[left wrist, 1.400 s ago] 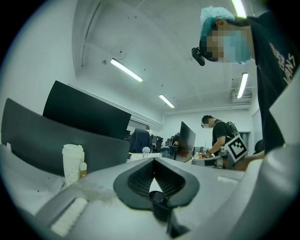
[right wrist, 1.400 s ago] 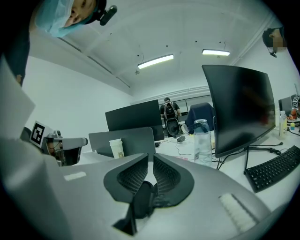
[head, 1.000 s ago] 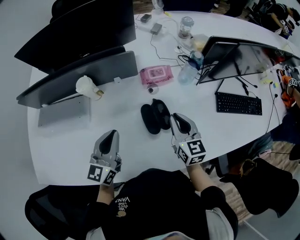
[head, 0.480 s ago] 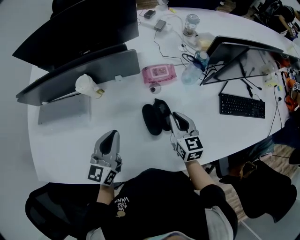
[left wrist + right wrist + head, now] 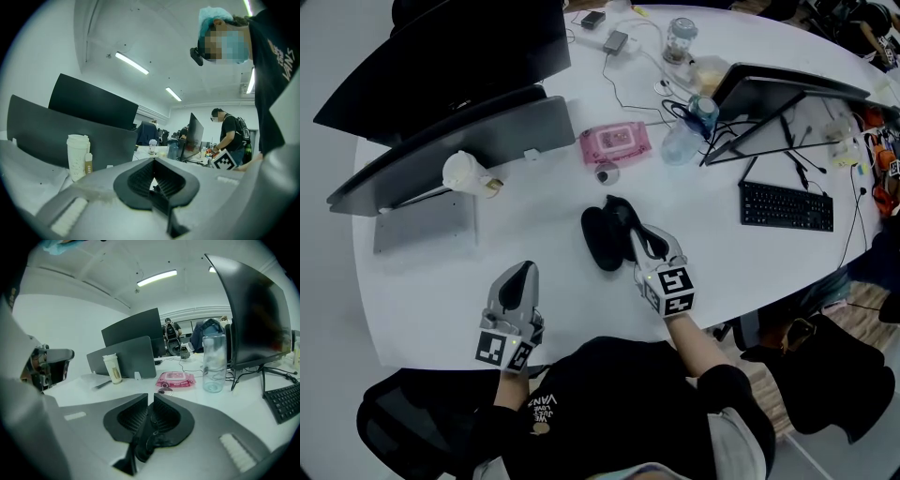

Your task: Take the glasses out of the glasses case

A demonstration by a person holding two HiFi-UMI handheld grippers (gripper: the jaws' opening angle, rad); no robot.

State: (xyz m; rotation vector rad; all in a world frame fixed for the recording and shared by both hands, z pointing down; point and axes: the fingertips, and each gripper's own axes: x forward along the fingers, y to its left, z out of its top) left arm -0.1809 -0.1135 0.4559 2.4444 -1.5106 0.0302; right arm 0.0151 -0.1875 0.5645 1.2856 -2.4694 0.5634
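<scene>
Jaws of R gripper (image 5: 631,227), angled fwd, clamp glasses case (image 5: 600,242).

Black glasses case (image 5: 598,242), white table (image 5: 534,281), pink wipes pack (image 5: 615,144), grey right hand-held gripper (image 5: 630,231) with black-and-white marker cube

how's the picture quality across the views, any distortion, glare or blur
Head view: even light, soft shadows, fisheye bends the table edge; the black case shows little detail. Left gripper view: heavy fisheye, black corners, bright ceiling strips, mosaic patch top right. Right gripper view: same vignette, one glaring strip light, glasses in the jaws dark and murky.
</scene>
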